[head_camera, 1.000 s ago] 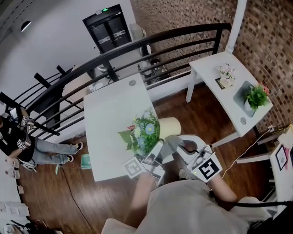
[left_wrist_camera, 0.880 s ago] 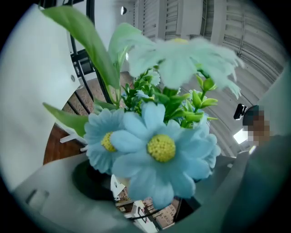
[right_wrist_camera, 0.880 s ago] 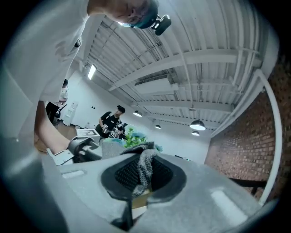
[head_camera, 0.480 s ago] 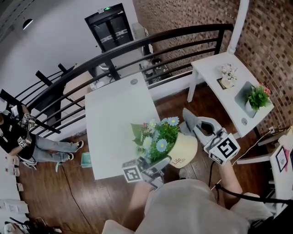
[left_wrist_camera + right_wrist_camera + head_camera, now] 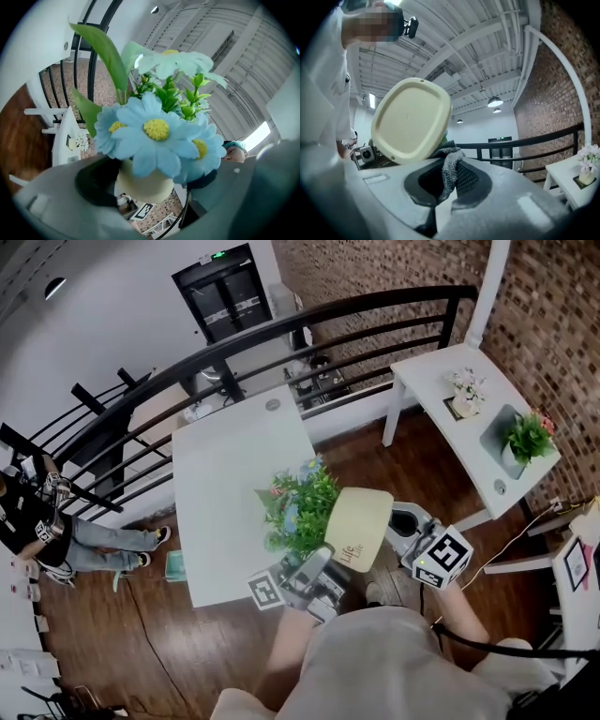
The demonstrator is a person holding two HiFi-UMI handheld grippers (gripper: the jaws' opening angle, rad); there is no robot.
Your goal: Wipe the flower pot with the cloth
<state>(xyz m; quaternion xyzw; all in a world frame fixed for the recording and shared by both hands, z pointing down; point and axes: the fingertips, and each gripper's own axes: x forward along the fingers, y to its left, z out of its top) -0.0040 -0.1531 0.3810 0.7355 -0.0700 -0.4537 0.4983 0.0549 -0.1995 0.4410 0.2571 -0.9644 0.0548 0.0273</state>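
Fingers [image 5: 56,187] of the left gripper [image 5: 317,566] are clamped on the cream plastic flower pot with rounded-square walls [image 5: 360,527]; in the left gripper view its pale body sits between the two dark pads, and the blue and white artificial daisies with green leaves [image 5: 157,136] fill the picture above them. Fingers [image 5: 511,197] of the right gripper [image 5: 400,521] are closed together on the grey knitted cloth [image 5: 449,168], which stands up in a fold from between them

The pot is held in the air, clear of the white rectangular table [image 5: 225,474], just off its near right edge and above the dark wooden floor [image 5: 422,465]. It is tipped far over: the flowers point up and left in the head view, and the base faces right, toward the right gripper. In the right gripper view that flat base sits up and to the left of the jaws, and the top of the cloth meets its lower edge; whether it presses there cannot be told

The left forearm rises from the bottom of the head view, and its gripper reaches up under the pot, marker cube [image 5: 265,590] to the left. The right gripper lies about level just right of the pot, its marker cube [image 5: 442,557] facing up
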